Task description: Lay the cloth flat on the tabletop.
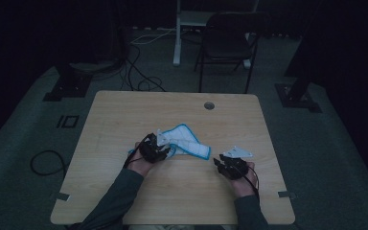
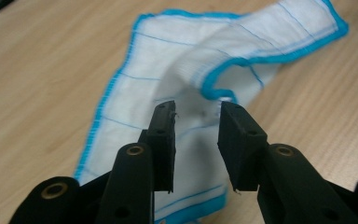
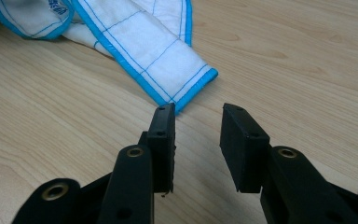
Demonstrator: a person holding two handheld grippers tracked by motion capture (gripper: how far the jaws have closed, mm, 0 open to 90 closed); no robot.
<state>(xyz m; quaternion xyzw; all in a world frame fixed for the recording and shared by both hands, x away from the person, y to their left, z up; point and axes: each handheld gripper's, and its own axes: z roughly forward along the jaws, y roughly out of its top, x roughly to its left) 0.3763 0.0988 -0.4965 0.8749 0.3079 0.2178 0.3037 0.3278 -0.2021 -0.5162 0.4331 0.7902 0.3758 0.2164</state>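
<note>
From the high view, the blue-edged cloth lies rumpled on the tabletop; your left gripper is at its near-left edge, your right gripper sits apart, just off its right end.

In the left gripper view, the gripper is parted over the cloth, pads holding nothing. Pick one hemmed corner, not the raised fold.

In the right gripper view, the gripper gapes empty just short of the cloth's corner. Slide in low and pinch the hem squarely.

cloth | white, thin blue grid lines, bright blue hem | rumpled, partly folded | lying mid-table
</note>
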